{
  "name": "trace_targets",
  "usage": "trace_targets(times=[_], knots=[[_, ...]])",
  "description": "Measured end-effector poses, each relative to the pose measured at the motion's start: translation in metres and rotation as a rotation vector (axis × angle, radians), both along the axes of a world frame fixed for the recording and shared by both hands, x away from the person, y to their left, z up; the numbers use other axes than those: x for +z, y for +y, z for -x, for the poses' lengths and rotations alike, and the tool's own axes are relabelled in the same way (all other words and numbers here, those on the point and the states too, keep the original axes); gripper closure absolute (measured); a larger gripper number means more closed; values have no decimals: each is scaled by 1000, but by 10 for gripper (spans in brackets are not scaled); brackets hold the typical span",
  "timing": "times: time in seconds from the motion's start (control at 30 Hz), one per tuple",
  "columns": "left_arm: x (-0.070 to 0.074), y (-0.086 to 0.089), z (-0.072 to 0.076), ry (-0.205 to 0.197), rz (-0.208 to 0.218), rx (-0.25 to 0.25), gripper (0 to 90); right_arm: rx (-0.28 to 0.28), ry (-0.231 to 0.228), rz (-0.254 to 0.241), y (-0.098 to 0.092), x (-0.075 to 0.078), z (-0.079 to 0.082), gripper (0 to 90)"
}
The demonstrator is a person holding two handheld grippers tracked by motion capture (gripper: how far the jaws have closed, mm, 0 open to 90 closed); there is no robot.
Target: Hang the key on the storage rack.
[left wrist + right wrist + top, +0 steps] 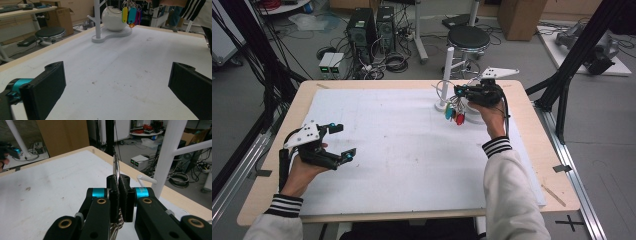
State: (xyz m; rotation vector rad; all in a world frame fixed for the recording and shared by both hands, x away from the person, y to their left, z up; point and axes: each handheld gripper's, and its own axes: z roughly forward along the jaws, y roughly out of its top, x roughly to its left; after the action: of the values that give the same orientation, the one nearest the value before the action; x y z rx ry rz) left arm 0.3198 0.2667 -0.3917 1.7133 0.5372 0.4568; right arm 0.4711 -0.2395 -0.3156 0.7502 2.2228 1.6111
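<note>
high view: right gripper (460,92) stood at the far right of the white mat (402,150), jaws pressed together on a metal key ring (443,89); coloured key tags (455,115) hung just below it, beside the white stand (447,75). left gripper (343,141) hovered well apart at the near left, jaws spread, nothing between them.

left gripper view: jaws stood wide over bare mat (120,75); key tags (130,15) dangled far ahead, in front of the stand's round white ball (112,18).

right gripper view: right gripper (119,192) was clamped on the thin ring (116,165), which rose edge-on above the pads; ring loops hung below the jaws; stand post (170,152) just beside.
</note>
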Motion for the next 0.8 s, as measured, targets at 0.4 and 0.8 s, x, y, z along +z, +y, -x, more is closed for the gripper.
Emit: trace_targets(times=[0.4,0.8], knots=[[-38,15,24,-23,68,79,17,-70,23,-28,-3,-16,-18,881],[-50,20,31,-49,101,115,17,-92,38,-36,-4,-29,-30,880]])
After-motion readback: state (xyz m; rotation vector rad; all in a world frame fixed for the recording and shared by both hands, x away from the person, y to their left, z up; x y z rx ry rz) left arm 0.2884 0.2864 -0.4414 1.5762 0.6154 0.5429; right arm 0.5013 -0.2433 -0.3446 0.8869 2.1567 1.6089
